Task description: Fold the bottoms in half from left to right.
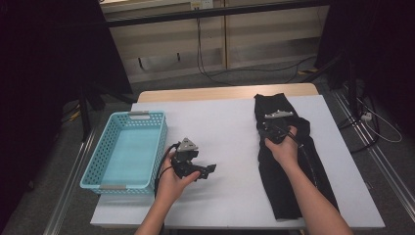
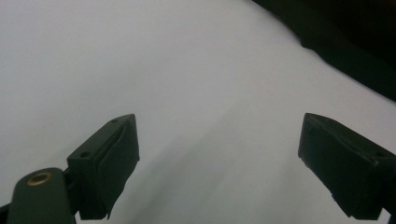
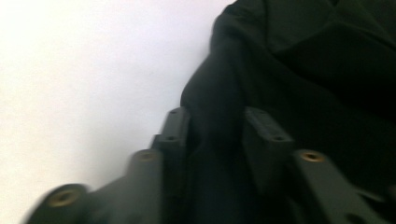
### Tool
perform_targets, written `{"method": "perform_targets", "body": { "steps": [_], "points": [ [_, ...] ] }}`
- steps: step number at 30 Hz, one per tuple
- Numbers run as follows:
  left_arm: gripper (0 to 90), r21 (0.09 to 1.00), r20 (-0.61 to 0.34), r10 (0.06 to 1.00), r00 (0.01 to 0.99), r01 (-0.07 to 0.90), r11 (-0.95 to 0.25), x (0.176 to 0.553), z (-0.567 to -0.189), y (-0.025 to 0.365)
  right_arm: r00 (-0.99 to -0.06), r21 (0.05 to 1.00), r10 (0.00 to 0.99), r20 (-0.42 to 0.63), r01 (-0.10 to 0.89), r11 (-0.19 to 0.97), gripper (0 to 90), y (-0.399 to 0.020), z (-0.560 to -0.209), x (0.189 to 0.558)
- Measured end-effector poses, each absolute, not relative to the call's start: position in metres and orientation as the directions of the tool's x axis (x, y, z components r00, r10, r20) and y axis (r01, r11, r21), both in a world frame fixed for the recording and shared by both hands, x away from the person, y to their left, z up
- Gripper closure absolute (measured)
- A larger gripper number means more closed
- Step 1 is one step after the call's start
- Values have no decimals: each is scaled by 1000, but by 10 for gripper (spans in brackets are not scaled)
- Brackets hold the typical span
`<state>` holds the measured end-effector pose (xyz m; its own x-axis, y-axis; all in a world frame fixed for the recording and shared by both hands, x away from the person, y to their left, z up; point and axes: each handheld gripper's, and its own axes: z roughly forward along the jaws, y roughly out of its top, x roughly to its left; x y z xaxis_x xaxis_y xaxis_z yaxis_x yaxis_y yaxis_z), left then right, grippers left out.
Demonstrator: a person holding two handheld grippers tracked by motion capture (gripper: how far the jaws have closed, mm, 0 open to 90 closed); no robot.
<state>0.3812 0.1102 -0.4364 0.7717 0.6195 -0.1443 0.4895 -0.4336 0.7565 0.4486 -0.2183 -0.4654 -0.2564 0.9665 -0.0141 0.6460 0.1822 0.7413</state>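
Note:
A black garment (image 1: pixel 271 188) lies lengthwise along the right side of the white table (image 1: pixel 220 122). My right gripper (image 1: pixel 266 129) is down on its left edge, about a third of the way from the far end. In the right gripper view the two jaws (image 3: pixel 215 126) stand close together, pinching a raised fold of the black cloth (image 3: pixel 303 60). My left gripper (image 1: pixel 209 170) rests low on the table's middle, pointing right. Its jaws (image 2: pixel 219 154) are spread wide over bare white surface with nothing between them, and the garment's edge (image 2: pixel 355 42) shows far off at the upper right.
A light blue plastic basket (image 1: pixel 93 166) stands at the table's left side with nothing visible in it. Bare white table stretches between the basket and the garment. Cables and dark stands surround the table on the floor.

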Motion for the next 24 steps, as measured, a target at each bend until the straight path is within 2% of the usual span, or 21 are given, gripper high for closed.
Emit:
{"method": "perform_targets", "body": {
  "steps": [3, 4, 6, 10, 24],
  "points": [
    [128, 756, -144, 621, 771, 490, -433, 381, -436, 110, -252, 739, 967, -27, 647, 189, 815, -224, -464, 450],
    [128, 757, -145, 620, 771, 490, -433, 381, -436, 111, -254, 738, 967, -24, 648, 188, 831, -226, -464, 450],
    [128, 759, -139, 618, 774, 484, -435, 382, -435, 111, -251, 742, 968, 12, 651, 160, 843, -229, -464, 451],
    [128, 760, -146, 619, 772, 488, -430, 382, -435, 111, -279, 744, 960, 21, 646, 172, 849, -226, -463, 449],
    [128, 763, -146, 626, 766, 490, -422, 384, -434, 111, -507, 747, 862, 5, 575, 333, 852, -176, -454, 428]
  ]
}}
